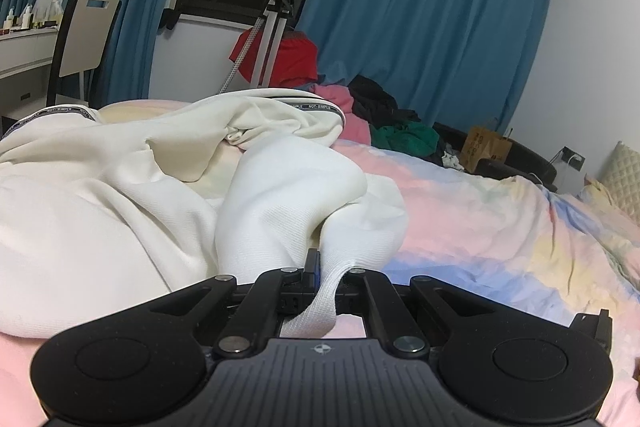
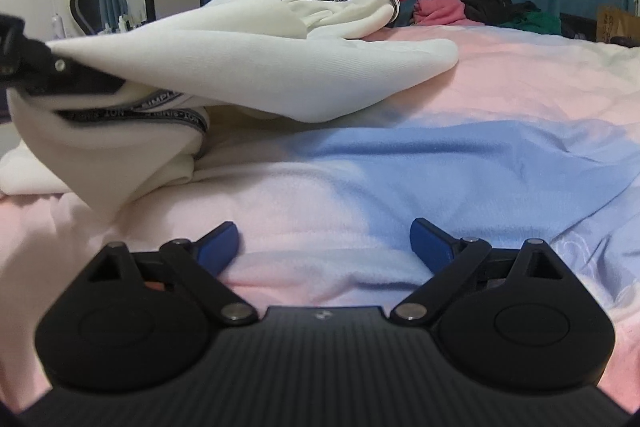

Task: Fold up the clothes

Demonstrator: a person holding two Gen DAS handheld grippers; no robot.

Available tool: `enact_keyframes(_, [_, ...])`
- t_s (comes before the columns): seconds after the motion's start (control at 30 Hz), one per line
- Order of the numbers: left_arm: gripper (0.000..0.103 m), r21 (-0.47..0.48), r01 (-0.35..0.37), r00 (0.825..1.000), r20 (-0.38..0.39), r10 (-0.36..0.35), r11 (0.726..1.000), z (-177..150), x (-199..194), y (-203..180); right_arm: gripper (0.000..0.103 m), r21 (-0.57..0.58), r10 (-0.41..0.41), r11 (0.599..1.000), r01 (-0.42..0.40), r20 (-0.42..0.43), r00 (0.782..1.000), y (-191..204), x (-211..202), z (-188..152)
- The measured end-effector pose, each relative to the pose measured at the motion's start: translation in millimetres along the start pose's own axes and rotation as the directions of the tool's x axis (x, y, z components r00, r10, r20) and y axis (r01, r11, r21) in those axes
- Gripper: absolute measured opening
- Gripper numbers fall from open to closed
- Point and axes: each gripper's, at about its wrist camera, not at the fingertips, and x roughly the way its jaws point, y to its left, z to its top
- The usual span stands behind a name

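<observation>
Garment: white garment (image 1: 120, 195) with dark printed trim, bunched on the pastel bedspread (image 1: 500, 227); one ribbed edge is lifted off the bed.
Left gripper: left gripper (image 1: 326, 273) has its jaws closed on that ribbed edge, the cloth running between them and trailing back toward the camera.
Same grip, other view: from the right wrist the left gripper (image 2: 44, 71) shows at the far left edge, pulling a flap of the garment (image 2: 248, 67) taut above the bed.
Right gripper: right gripper (image 2: 324, 247) low over the bedspread (image 2: 480, 155), blue fingertips (image 2: 220, 243) spread wide with nothing between them; whether they touch the cover is unclear.
Background: heap of clothes (image 1: 384, 123), blue curtains (image 1: 440, 27), tripod (image 1: 272, 27).
</observation>
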Motion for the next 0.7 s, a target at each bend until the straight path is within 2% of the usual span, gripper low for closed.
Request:
enact_keyframes(0.2, [0.003, -0.007, -0.002, 1.000, -0.008, 0.002, 1.000, -2.7, -1.3, 0.6, 0.095, -0.139, 0.092, 0.985, -0.098, -0.049, 0.995, -12.2, 6.1, 5.1])
enact_keyframes(0.23, [0.003, -0.002, -0.004, 1.000, -0.009, 0.004, 1.000, -3.4, -1.2, 0.1, 0.098, -0.161, 0.107, 0.980, -0.115, -0.059, 0.993, -14.3, 7.1, 6.0])
enact_keyframes(0.27, [0.003, 0.002, -0.005, 1.000, -0.011, 0.005, 1.000, -4.1, -1.1, -0.4, 0.103, -0.155, 0.130, 0.978, -0.138, -0.063, 0.990, -18.6, 7.4, 6.7])
enact_keyframes(0.33, [0.003, 0.008, -0.008, 1.000, -0.014, 0.008, 1.000, -5.1, -0.7, -1.0, 0.103, -0.093, 0.183, 0.978, -0.187, -0.055, 0.982, -29.3, 6.3, 7.3])
enact_keyframes(0.47, [0.003, 0.009, -0.006, 1.000, -0.015, 0.006, 1.000, -5.8, 0.3, -1.1, 0.103, -0.121, 0.160, 0.979, -0.166, -0.055, 0.986, -22.6, 4.6, 6.6])
enact_keyframes(0.7, [0.003, 0.010, -0.003, 1.000, -0.023, 0.004, 1.000, -7.8, 0.4, -2.0, 0.103, -0.098, 0.175, 0.979, -0.180, -0.058, 0.983, -27.2, 3.2, 7.9])
